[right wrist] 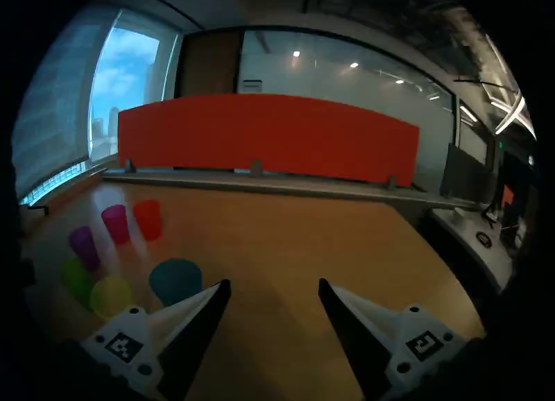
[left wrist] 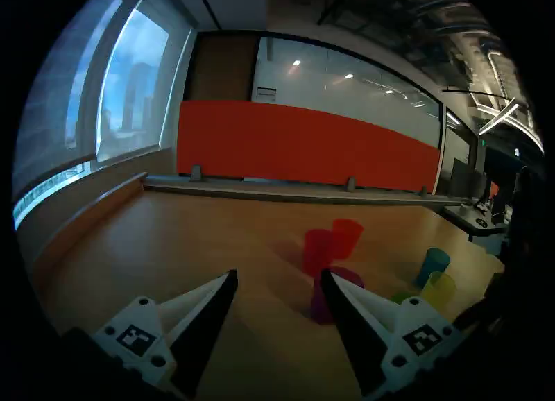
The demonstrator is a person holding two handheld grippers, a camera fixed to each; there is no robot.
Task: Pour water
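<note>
Several plastic cups stand on a wooden table (left wrist: 173,241). In the left gripper view my left gripper (left wrist: 277,286) is open above the table, with a purple cup (left wrist: 325,305) just beside its right finger, a crimson cup (left wrist: 318,251) and a red cup (left wrist: 346,236) behind it, and teal (left wrist: 433,264), yellow (left wrist: 438,290) and green (left wrist: 401,297) cups to the right. In the right gripper view my right gripper (right wrist: 274,293) is open over bare table (right wrist: 291,241); a teal cup (right wrist: 175,279) sits by its left finger, with yellow (right wrist: 109,296), green (right wrist: 75,277), purple (right wrist: 84,246), crimson (right wrist: 116,223) and red (right wrist: 148,219) cups farther left.
A red divider panel (left wrist: 305,144) runs along the table's far edge, with a glass wall behind it. Windows (left wrist: 132,89) line the left side. A second desk with dark monitors (right wrist: 465,172) stands at the right.
</note>
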